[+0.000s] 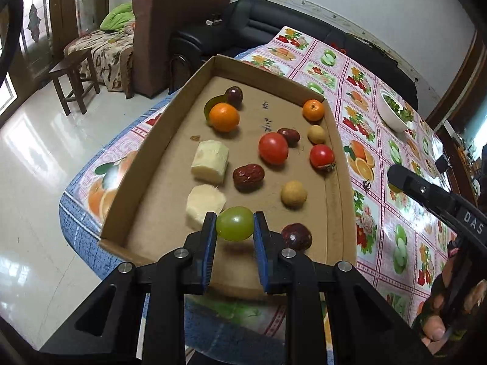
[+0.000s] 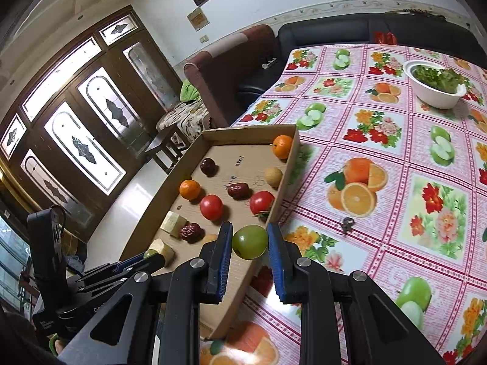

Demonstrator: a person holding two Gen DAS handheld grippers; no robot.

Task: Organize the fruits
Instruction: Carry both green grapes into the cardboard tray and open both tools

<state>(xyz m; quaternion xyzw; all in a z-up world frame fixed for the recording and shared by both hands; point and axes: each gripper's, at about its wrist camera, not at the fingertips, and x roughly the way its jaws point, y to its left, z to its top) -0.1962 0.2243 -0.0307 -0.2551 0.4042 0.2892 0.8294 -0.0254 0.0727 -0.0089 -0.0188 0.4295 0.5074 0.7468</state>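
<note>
Green grapes — left gripper [image 1: 234,228] clamps one [image 1: 235,223], right gripper [image 2: 249,243] another [image 2: 250,241], apparently above cardboard tray [image 1: 338,164].

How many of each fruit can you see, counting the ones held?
Oranges: 2
Tomatoes: 2
Red dates: 2
Tan round fruits: 2
Dark purple fruits: 2
Pale cut chunks: 2
Green grapes, held: 2
Total: 14
Green shape behind one orange: unclear, uncounted.

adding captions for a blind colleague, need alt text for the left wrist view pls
The left tool grips a green grape above the near end of a shallow cardboard tray holding oranges, tomatoes, red dates and pale cut chunks. The tray sits on a fruit-print tablecloth.
</note>
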